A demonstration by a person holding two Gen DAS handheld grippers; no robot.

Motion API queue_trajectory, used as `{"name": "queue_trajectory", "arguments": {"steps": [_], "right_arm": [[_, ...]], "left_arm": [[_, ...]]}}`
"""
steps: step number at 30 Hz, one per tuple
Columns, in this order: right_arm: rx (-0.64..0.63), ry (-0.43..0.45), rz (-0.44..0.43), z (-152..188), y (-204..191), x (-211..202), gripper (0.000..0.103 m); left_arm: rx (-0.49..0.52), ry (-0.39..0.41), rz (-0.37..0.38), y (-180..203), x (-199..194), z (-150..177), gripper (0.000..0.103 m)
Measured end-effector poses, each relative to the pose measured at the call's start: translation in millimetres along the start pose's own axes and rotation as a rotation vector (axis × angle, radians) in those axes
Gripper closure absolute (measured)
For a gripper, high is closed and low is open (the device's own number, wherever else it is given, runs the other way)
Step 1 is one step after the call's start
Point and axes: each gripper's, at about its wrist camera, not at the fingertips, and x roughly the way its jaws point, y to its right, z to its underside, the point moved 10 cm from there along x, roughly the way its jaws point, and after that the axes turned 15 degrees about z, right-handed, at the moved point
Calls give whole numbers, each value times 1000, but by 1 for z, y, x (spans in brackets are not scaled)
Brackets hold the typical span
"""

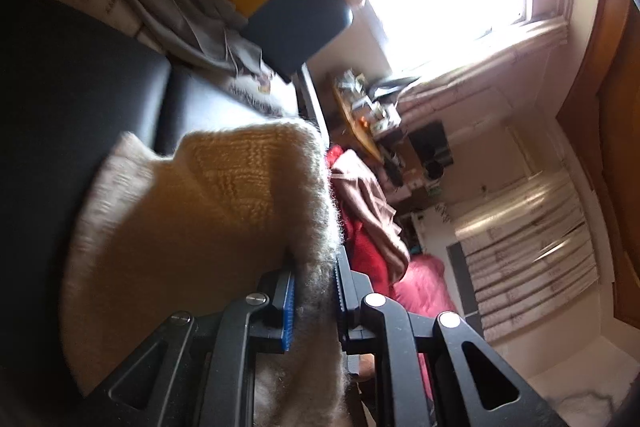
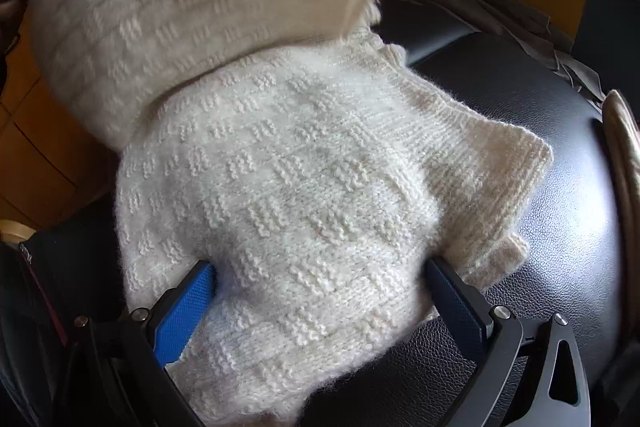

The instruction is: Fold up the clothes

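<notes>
Where the left wrist camera looks along its fingers, the left gripper is clamped on a fold of the cream knitted sweater, which hangs lifted in front of the black leather sofa. From the right wrist camera, the right gripper stands with its jaws spread wide, one blue pad on either side of the sweater. That garment lies bunched on the sofa seat, its upper part raised.
</notes>
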Motion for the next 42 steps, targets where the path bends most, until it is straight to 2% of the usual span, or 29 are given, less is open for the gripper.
{"name": "queue_trajectory", "arguments": {"steps": [6, 11, 15, 20, 25, 30, 34, 37, 40, 42], "right_arm": [[46, 49, -12, 10, 6, -4, 0], [74, 81, -24, 4, 5, -4, 0], [78, 89, -18, 8, 7, -5, 0], [74, 109, 9, 14, 9, -7, 0], [70, 135, 61, 21, 12, -20, 0], [88, 119, 69, 41, 13, -44, 0], [79, 55, 79, 75, 11, -64, 0], [94, 36, 64, 86, 8, -84, 0], [124, 71, 12, 75, 0, -112, 0], [147, 104, -60, 37, -9, -122, 0]], "left_arm": [[-63, -85, 13, -14, 62, 24, 89], [-123, -121, 3, -38, 95, 41, 89], [-178, -146, -26, -64, 115, 56, 89], [-179, -168, -65, -77, 122, 65, 88], [-179, -194, -52, -59, 115, 67, 86], [-151, -248, 40, -14, 105, 71, 85], [-65, -210, 64, 7, 74, 54, 83], [-2, -109, -2, -7, 31, 31, 83], [20, 4, -116, -43, -15, 16, 82], [3, 61, -170, -67, -40, 11, 82]]}}
